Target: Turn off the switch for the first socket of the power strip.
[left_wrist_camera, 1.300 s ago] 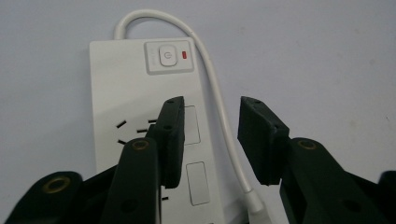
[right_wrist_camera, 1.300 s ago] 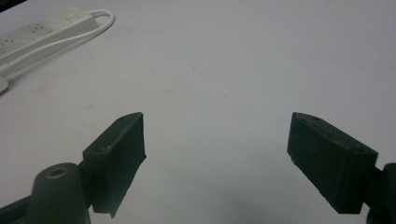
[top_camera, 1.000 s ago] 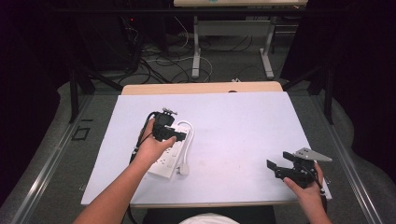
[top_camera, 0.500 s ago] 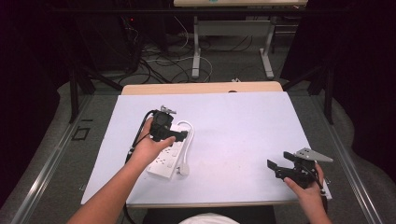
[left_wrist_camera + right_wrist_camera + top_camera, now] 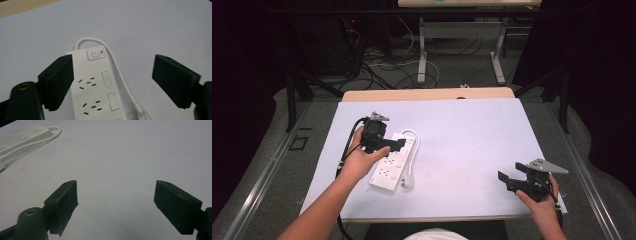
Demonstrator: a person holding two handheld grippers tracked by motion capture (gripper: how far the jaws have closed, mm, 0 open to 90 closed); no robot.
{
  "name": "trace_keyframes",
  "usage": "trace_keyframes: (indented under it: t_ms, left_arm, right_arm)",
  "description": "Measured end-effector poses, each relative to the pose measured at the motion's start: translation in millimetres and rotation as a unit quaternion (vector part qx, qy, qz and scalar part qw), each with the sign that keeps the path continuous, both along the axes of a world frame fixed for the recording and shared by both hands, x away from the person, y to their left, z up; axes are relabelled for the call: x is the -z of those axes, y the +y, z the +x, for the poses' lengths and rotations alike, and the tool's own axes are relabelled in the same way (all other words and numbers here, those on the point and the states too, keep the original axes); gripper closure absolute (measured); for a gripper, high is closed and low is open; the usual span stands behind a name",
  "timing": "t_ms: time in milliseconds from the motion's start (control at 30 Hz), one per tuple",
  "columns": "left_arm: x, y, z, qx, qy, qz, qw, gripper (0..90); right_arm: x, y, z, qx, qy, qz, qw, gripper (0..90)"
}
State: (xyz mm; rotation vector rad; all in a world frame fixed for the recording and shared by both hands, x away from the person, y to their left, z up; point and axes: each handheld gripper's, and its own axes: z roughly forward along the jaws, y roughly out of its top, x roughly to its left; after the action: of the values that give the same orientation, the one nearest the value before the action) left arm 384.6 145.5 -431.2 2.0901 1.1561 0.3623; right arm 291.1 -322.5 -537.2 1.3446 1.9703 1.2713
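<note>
Change: the left tool (image 5: 398, 143) has lifted a little off the power strip (image 5: 391, 165) and drawn toward the strip's far end since the earlier frames; its jaws have just been opening, and nothing is gripped between them.
Table (image 5: 472, 130): white top, with the strip lying on its left half, close to the left hand (image 5: 360, 161).
Power strip: flat on the table, long axis running from the near edge away and slightly rightward; switch (image 5: 95, 53) at the far end, cord (image 5: 117, 70) looping from there back along its right side to the plug (image 5: 408, 181).
Left tool: jaws apart, hovering above the strip's switch end, pointing along its length.
Right tool (image 5: 508, 180): jaws apart and empty, well apart from the strip at the near right corner.
Nearer hand: the left, by far.
</note>
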Motion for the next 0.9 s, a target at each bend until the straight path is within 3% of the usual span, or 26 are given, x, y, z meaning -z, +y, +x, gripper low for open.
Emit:
trace_keyframes:
  t_ms: [67,233,733,900]
  left_arm:
    - [-1.0,4.1,-3.1,-0.010,-0.001,-0.007,0.9999,14.2]
    - [-1.0,16.1,-10.0,-0.020,-0.004,-0.014,0.9997,0.6]
    - [3.0,55.7,-32.9,-0.045,-0.026,-0.046,0.9976,0.3]
    - [5.2,68.3,-38.6,-0.064,-0.027,-0.067,0.9953,0.3]
  right_arm:
    - [-0.2,-0.1,-0.2,0.000,0.000,0.000,1.0000,18.7]
    - [-0.4,-0.3,-0.4,0.000,0.000,-0.001,1.0000,18.7]
    - [-0.3,1.1,-0.5,0.001,-0.003,0.001,1.0000,18.7]
    - [0.0,0.7,-0.3,0.003,-0.005,0.001,1.0000,18.6]
